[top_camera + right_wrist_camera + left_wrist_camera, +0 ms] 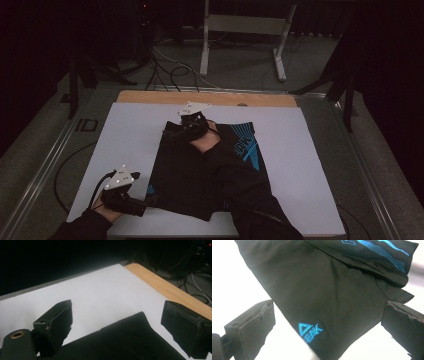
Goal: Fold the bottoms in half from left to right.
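Note:
A pair of black shorts [185,175] with blue print lies flat in the middle of the white board [300,150]. My left gripper [150,201] is at the shorts' near left corner, open. In the left gripper view its jaws [329,307] straddle the hem with the blue PEAK logo [310,331], not touching the cloth. My right gripper [170,132] reaches across the shorts to their far left corner. It stands open [117,306], with the black corner of the shorts [130,340] just below and between its jaws.
A strip of bare wooden tabletop [210,97] runs beyond the board's far edge. Past it, on the dark floor, are a white metal stand [240,25] and loose cables [170,70]. White board lies bare left and right of the shorts.

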